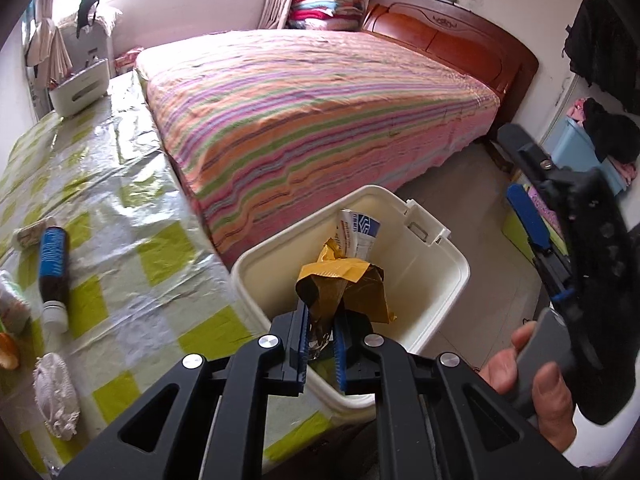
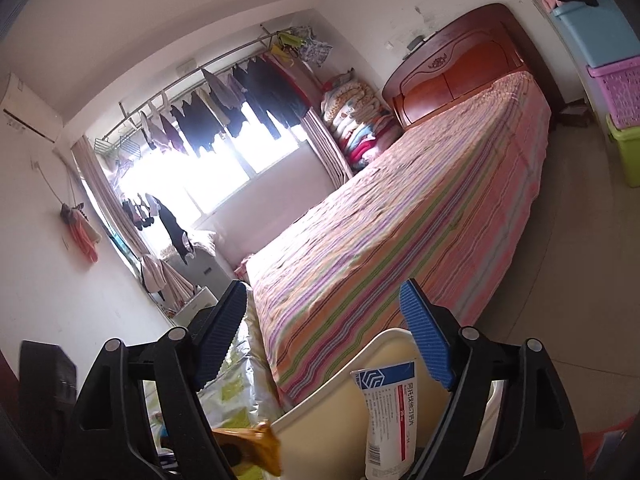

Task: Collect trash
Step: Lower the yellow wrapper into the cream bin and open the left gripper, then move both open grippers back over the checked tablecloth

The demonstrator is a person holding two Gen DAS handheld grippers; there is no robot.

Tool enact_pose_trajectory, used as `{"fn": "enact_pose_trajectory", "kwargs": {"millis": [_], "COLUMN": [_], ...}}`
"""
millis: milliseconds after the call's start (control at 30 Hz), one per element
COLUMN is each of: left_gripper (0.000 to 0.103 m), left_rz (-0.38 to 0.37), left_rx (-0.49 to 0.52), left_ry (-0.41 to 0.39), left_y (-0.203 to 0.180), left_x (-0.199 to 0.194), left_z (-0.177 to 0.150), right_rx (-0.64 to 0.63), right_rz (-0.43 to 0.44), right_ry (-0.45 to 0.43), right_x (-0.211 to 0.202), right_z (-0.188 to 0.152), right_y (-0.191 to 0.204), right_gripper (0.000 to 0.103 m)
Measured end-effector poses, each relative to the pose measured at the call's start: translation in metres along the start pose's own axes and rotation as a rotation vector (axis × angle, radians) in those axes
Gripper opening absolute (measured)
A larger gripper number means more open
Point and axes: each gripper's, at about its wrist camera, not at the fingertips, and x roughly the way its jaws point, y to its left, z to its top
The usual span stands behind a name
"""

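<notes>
My left gripper (image 1: 320, 320) is shut on a crumpled yellow-gold wrapper (image 1: 348, 284) and holds it over the open mouth of a white plastic bin (image 1: 256, 264). A white and blue carton (image 1: 360, 232) leans inside the bin against its far wall. My right gripper (image 1: 510, 160) hangs to the right of the bin, held by a hand (image 1: 540, 392). In the right wrist view the right gripper (image 2: 322, 292) stands open with nothing between its blue pads (image 2: 428, 340). Below it are the carton (image 2: 388, 412), the bin's rim (image 2: 340, 372) and the wrapper (image 2: 256, 444).
Left of the bin is a table under a green-checked plastic cover (image 1: 120, 208). On it lie a dark bottle with a blue label (image 1: 54, 272), a white crumpled wad (image 1: 54, 396) and other small items. A striped bed (image 1: 320, 120) lies behind, and storage boxes (image 2: 624, 96) line the right wall.
</notes>
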Motion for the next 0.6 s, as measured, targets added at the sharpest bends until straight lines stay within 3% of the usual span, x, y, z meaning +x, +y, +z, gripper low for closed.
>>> {"fn": "enact_pose_trajectory", "kwargs": {"millis": [100, 133, 167, 233, 333, 433, 600], "left_gripper": [0.012, 0.020, 0.041, 0.073, 0.078, 0.079, 0.079], "left_rz": [0.008, 0.013, 0.017, 0.034, 0.042, 0.029, 0.008], "left_rx": [0.018, 0.023, 0.023, 0.009, -0.013, -0.032, -0.134], "left_ry": [0.026, 0.029, 0.029, -0.003, -0.054, -0.030, -0.059], "left_y": [-0.006, -0.008, -0.008, -0.008, -0.005, 0.000, 0.020], "left_x": [0.009, 0.011, 0.013, 0.010, 0.004, 0.003, -0.014], "left_z": [0.002, 0.001, 0.002, 0.002, 0.002, 0.004, -0.005], "right_rx": [0.014, 0.017, 0.021, 0.023, 0.031, 0.033, 0.014], "right_rz": [0.010, 0.012, 0.014, 0.017, 0.022, 0.023, 0.037], "right_ry": [0.007, 0.009, 0.009, 0.011, 0.015, 0.015, 0.029], "right_x": [0.001, 0.001, 0.002, 0.002, 0.003, 0.002, 0.004], "right_z": [-0.002, -0.002, -0.002, -0.002, -0.002, -0.003, -0.007], "right_y": [-0.001, -0.002, -0.003, -0.005, -0.007, -0.007, 0.000], "right_gripper": [0.078, 0.078, 0.078, 0.078, 0.078, 0.079, 0.080]}}
